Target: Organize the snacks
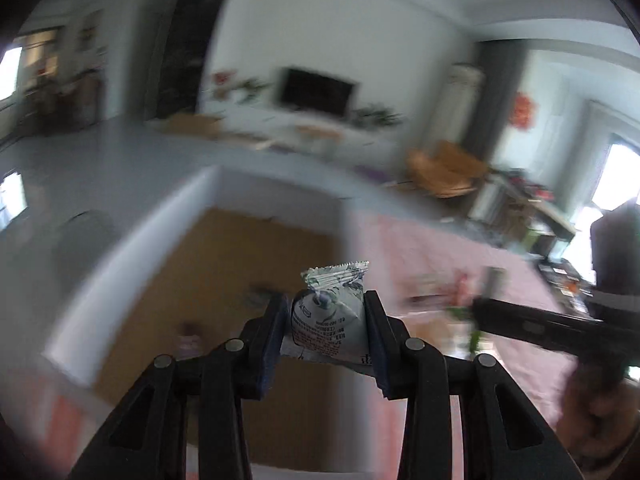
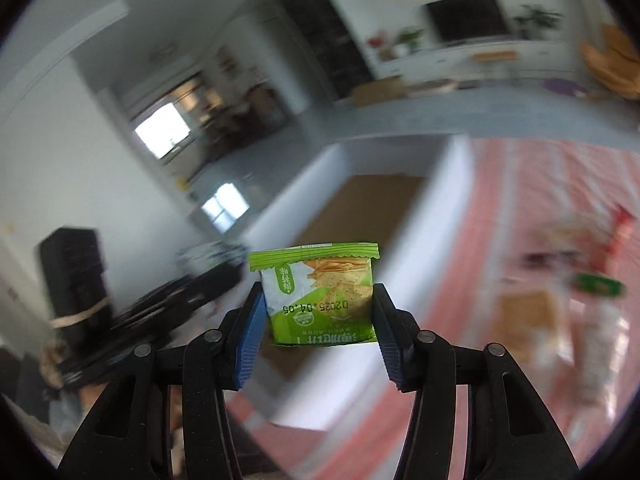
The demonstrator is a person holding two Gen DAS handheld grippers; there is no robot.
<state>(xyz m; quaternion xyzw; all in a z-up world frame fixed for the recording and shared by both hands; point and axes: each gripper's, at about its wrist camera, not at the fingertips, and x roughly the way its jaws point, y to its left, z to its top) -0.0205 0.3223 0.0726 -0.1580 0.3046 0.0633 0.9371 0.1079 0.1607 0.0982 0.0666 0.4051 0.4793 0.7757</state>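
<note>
Left gripper (image 1: 326, 320): clamped on a crinkled grey-and-white snack packet (image 1: 330, 312), held above the white-walled cardboard box (image 1: 132, 248).
Right gripper (image 2: 318, 312): closed on a green cracker packet (image 2: 320, 296), also over that box (image 2: 452, 184).
Advice: each packet needed lowering well inside the walls before release, one at a time.
Worktop (image 2: 500, 184): pink striped cloth, blurred snacks left.

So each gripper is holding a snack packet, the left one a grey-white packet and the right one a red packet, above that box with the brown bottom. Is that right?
Nearly. The right gripper holds a green cracker packet, not a red one, as the right wrist view shows. The rest stands: the left gripper holds a grey-white packet, with the box in front.
</note>
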